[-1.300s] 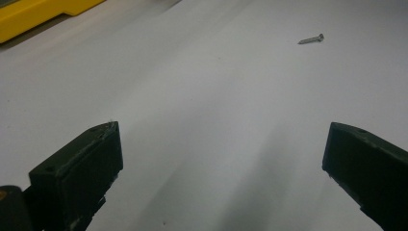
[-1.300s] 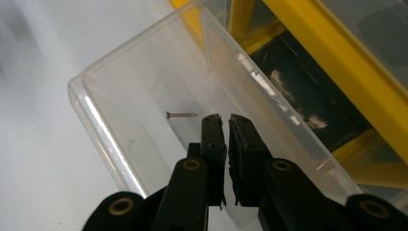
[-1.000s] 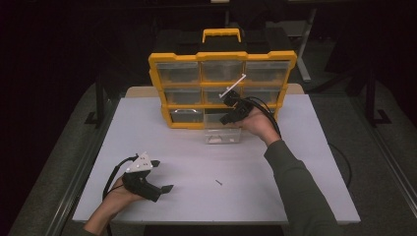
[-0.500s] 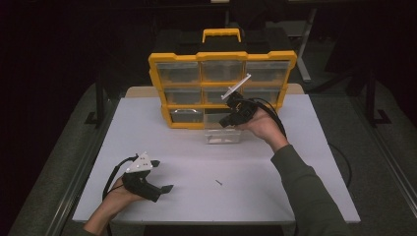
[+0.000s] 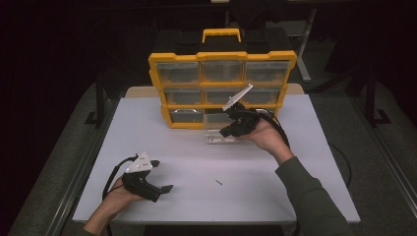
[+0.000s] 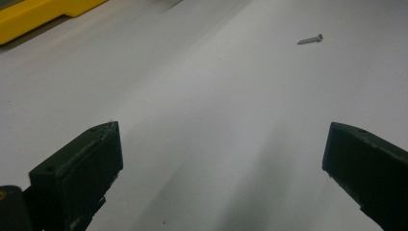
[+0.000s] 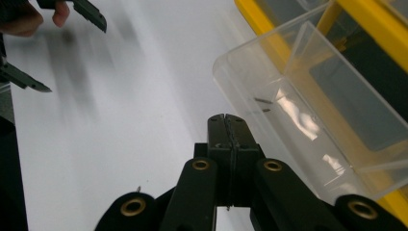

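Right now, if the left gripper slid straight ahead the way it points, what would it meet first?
Probably nothing soon: the left gripper has open jaws over bare table. The small screw lies ahead but off to the right, likely just missed.

The drawer (image 7: 308,110) is clear glossy plastic, the organiser (image 5: 222,88) frame smooth yellow plastic. The table (image 5: 187,162) looks matt white; the screw (image 6: 310,39) dull metal.

Left hand-held gripper (image 5: 164,175) low, jaws wide apart; right hand-held gripper (image 5: 225,132) raised, jaws pressed together, empty.
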The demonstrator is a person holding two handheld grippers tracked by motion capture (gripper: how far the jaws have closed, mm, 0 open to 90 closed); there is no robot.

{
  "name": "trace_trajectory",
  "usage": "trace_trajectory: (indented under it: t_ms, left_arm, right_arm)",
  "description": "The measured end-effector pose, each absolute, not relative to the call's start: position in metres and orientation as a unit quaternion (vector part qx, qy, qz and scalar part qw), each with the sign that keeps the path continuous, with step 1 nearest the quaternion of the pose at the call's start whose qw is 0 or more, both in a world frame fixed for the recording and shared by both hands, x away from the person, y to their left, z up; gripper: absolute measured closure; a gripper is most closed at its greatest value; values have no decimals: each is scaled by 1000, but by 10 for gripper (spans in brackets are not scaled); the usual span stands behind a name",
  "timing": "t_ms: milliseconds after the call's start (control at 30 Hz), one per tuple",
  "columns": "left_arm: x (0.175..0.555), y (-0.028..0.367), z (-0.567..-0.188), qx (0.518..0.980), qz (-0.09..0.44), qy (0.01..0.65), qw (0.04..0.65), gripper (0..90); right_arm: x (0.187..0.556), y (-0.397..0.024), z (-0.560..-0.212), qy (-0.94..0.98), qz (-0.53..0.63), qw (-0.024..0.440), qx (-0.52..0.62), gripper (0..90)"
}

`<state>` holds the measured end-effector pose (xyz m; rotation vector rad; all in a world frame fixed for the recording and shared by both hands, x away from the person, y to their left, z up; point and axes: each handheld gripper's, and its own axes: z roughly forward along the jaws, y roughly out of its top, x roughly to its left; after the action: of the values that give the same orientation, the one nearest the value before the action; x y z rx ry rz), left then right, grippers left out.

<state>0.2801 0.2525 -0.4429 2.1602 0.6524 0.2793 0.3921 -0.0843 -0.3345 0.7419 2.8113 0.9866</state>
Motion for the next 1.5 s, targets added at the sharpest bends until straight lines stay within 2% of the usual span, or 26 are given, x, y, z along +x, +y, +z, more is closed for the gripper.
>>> trace_trajectory:
  t_ms: [500,1133,1500]
  left_arm:
    - [281,253,-443,862,112,260,420,2]
    - [280,253,-443,863,111,261,419,2]
    - [280,253,-443,863,111,261,419,2]
  right_arm:
    - [371,-87,-360,918,316,31,236,882]
    - [348,-82,-394,920,315,32,231,679]
    - [335,-80,-411,921,313,22,230,648]
